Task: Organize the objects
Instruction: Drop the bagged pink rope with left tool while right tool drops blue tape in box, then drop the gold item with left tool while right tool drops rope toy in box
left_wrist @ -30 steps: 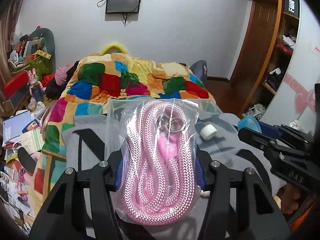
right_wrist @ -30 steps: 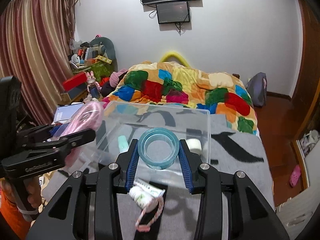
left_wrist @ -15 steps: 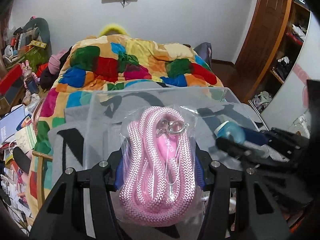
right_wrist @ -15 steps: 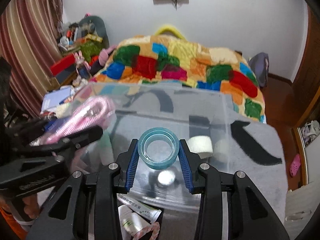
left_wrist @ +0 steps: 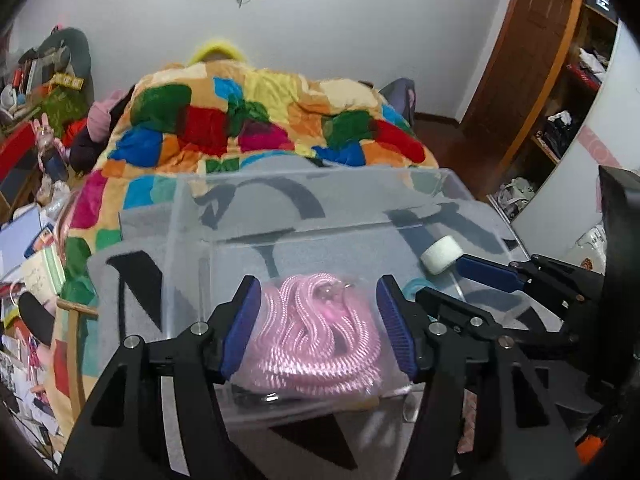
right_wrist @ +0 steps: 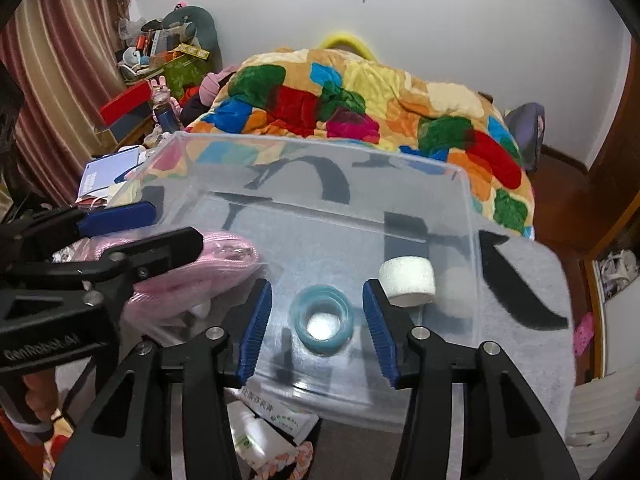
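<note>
A clear plastic bin (left_wrist: 312,184) (right_wrist: 328,152) stands on the grey blanket. My left gripper (left_wrist: 318,324) is open over the bin's near left part; the bagged pink rope (left_wrist: 316,340) (right_wrist: 208,268) lies between its fingers, down in the bin. My right gripper (right_wrist: 318,322) is open over the bin's near right part; the teal tape roll (right_wrist: 323,320) lies on the bin floor between its fingers. A white tape roll (left_wrist: 440,255) (right_wrist: 408,282) lies in the bin to the right.
A grey blanket with black letters (right_wrist: 520,280) covers the bed foot, a patchwork quilt (left_wrist: 256,124) lies behind. Small packets and a braided cord (right_wrist: 272,436) lie before the bin. Cluttered shelves (right_wrist: 160,64) stand left, a wooden wardrobe (left_wrist: 532,64) right.
Both grippers moved forward and down over the bin and opened. The pink rope bag and the teal tape roll dropped from the fingers into the bin.
</note>
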Available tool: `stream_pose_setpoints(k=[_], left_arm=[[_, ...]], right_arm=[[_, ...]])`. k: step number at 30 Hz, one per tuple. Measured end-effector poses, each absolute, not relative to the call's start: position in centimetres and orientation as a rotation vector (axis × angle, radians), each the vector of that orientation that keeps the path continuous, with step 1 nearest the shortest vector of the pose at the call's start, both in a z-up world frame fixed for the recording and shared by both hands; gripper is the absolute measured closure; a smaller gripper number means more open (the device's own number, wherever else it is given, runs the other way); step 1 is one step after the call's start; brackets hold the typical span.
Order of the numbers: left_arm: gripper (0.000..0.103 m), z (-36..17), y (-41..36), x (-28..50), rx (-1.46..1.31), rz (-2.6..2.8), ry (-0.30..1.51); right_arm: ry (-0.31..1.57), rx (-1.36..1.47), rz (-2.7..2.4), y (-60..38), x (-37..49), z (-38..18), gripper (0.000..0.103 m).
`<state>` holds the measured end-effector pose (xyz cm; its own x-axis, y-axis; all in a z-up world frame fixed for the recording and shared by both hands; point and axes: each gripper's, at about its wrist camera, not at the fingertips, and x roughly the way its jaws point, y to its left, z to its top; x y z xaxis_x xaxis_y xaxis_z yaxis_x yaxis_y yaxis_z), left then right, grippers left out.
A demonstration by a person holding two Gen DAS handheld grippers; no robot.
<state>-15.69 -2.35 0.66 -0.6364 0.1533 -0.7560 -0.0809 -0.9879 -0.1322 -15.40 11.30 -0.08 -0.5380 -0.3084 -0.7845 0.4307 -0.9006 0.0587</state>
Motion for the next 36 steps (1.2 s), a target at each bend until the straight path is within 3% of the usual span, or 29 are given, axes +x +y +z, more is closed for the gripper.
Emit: stream_pose_setpoints(k=[13, 16, 32, 36], left_arm=[[0.021, 4.2, -1.8, -9.9, -1.100, 2.817, -0.033], [0.021, 3.8, -2.0, -8.7, -1.106, 2.821, -0.033], [0.021, -3.1, -2.7, -6.4, -1.315, 2.767, -0.066], [0.022, -4.4, -1.6, -6.7, -1.341, 2.764, -0.029]], right_arm=[[0.190, 1.047, -2.443, 13.6, -10.0, 3.1, 0.048], [0.184, 1.040, -2.447, 14.2, -8.8, 3.0, 0.044], [0.133, 1.264, -2.310, 14.8, -6.5, -4.6, 0.044], [0.181, 1.252, -2.326, 14.5, -6.0, -5.8, 0.051]])
